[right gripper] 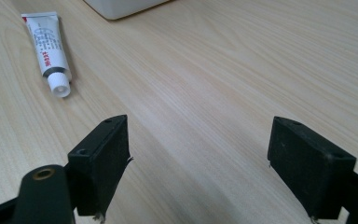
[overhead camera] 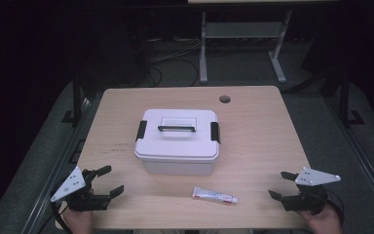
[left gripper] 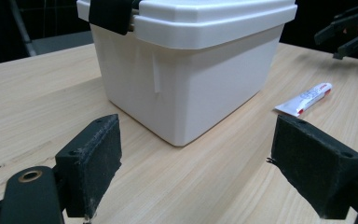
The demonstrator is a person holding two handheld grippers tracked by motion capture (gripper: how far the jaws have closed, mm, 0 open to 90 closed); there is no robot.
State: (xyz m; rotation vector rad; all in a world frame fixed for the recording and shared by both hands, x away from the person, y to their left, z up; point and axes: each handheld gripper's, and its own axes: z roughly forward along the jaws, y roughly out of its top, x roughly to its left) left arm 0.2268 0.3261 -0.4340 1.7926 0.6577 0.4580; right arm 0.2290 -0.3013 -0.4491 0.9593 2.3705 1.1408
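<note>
1. The tube [right gripper: 47,46], which lay near the table's [overhead camera: 253,146] front edge, carried small red and dark print along its side, too fine to read.
2. The white box [overhead camera: 177,141] showed no label or lettering.

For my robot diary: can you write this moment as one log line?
left gripper: open, empty | right gripper: open, empty | box: lid on | tube: lying before box

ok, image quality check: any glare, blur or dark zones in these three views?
High view: table evenly lit, room beyond nearly black, white lidded box bright with lid detail legible. Left gripper view: near pads soft, box sharp, lid top near blown out. Right gripper view: tube print a little soft, mild sheen on the wood, no hard shadows.
</note>
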